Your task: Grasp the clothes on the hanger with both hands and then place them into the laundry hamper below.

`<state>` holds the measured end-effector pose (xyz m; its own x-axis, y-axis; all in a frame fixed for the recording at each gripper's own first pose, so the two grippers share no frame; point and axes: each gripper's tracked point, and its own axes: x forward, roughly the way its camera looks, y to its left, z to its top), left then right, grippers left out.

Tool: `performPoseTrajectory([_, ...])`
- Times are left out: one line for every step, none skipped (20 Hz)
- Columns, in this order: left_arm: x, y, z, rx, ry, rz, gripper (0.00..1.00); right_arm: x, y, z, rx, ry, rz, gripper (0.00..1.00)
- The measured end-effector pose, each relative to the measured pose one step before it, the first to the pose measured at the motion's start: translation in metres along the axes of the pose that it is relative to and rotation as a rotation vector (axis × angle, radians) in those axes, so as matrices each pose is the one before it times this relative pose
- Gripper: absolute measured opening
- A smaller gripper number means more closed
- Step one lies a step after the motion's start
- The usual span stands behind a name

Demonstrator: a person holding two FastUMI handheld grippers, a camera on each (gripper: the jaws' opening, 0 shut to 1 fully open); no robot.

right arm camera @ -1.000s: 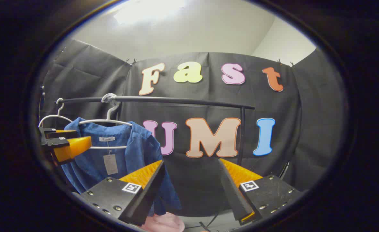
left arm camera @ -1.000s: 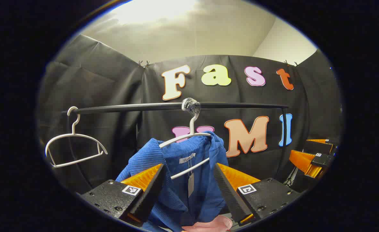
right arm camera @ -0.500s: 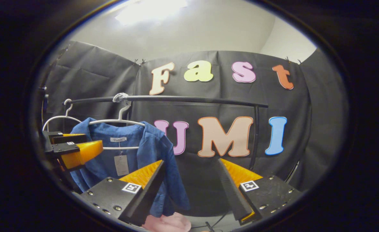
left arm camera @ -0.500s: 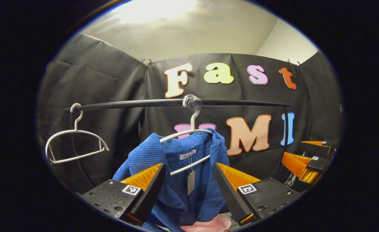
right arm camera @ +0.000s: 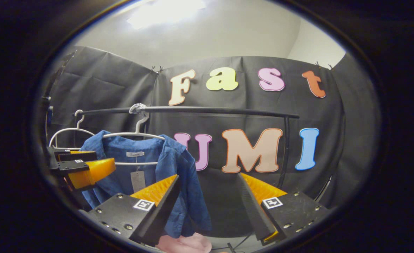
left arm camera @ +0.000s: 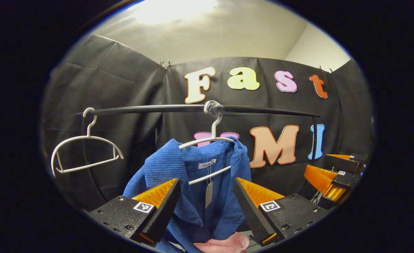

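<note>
Both grippers neared blue shirt point(left arm camera: 196, 196), jaws wide.

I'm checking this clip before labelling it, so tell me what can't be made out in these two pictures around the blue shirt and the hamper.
- Laundry hamper: only a pink patch low in the left gripper view, cut by the edge; its shape and opening are hidden.
- Blue shirt: its lower part is covered by the left gripper fingers; its hem is cut off.
- Neck label and hang tag: too small to read in the right gripper view.
- Right gripper: open, away from the shirt.
</note>
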<state>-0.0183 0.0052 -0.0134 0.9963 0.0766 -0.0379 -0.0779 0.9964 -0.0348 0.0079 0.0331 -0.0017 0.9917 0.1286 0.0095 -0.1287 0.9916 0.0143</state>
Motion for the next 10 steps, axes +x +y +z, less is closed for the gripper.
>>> performPoseTrajectory([-0.00192, 0.00286, -0.00146, -0.00193, 0.00241, 0.01591, 0.94, 0.00090, 0.00099, -0.00047, -0.00077, 0.00068, 0.00356, 0.96])
performPoseTrajectory([-0.00231, 0.00249, -0.00113, -0.00262, 0.00308, 0.01549, 0.93, -0.00041, 0.00081, -0.00098, -0.00211, 0.00077, 0.00522, 0.96])
performPoseTrajectory([-0.00227, 0.00347, -0.00140, -0.00077, 0.00117, 0.01748, 0.94, 0.00007, -0.00027, -0.00055, -0.00309, 0.00112, 0.00663, 0.96])
performPoseTrajectory([-0.00206, 0.00405, -0.00032, 0.00105, 0.00243, 0.02098, 0.94, 0.00054, 0.00124, -0.00051, -0.00245, 0.00092, 0.00821, 0.93])
performPoseTrajectory([-0.00234, 0.00371, -0.00165, 0.00160, 0.00048, 0.02136, 0.94, 0.00118, 0.00221, -0.00077, -0.00095, 0.00073, 0.01170, 0.93])
performPoseTrajectory([-0.00218, 0.00302, -0.00166, 0.00241, 0.00347, 0.01957, 0.94, 0.00155, 0.00183, -0.00112, 0.00003, 0.00200, 0.01379, 0.96])
performPoseTrajectory([-0.00094, 0.00180, -0.00312, 0.00276, 0.00397, 0.01637, 0.93, 0.00163, 0.00267, -0.00127, 0.00208, 0.00189, 0.01599, 0.93])
performPoseTrajectory([-0.00176, 0.00179, -0.00360, 0.00511, 0.00707, 0.01376, 0.94, 0.00280, 0.00361, -0.00229, 0.00381, 0.00367, 0.01862, 0.94])
performPoseTrajectory([-0.00029, 0.00126, -0.00315, 0.00533, 0.00894, 0.01460, 0.94, 0.00380, 0.00427, -0.00099, 0.00496, 0.00298, 0.02070, 0.94])
performPoseTrajectory([-0.00179, 0.00097, -0.00393, 0.00347, 0.00779, 0.01348, 0.94, 0.00436, 0.00462, -0.00136, 0.00382, 0.00194, 0.02155, 0.94])
